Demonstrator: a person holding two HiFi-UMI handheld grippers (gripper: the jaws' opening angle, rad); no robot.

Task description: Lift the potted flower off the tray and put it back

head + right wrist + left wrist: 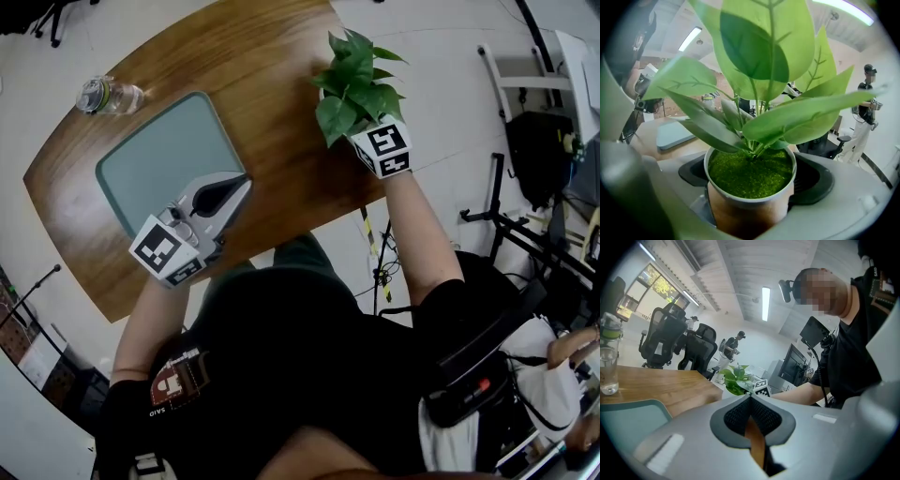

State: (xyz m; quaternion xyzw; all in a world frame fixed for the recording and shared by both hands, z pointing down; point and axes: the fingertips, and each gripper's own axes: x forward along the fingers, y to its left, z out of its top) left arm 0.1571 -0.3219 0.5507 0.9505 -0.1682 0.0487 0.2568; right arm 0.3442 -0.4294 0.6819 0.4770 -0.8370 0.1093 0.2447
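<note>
wooden table (pixel 272 84); potted flower (pixel 354 80) gripped between right tongs (pixel 752 187), off tray (pixel 159 155).

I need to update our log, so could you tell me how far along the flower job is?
Done: the potted flower is off the tray, which lies bare. In hand: the right gripper is clamped on it over the table, right of the tray. Remaining: carrying it back and setting it on the tray.

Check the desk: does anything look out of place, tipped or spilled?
Only the potted plant: it is off the tray, clamped in the right hand-held gripper. The bottle stands upright; nothing spilled.
</note>
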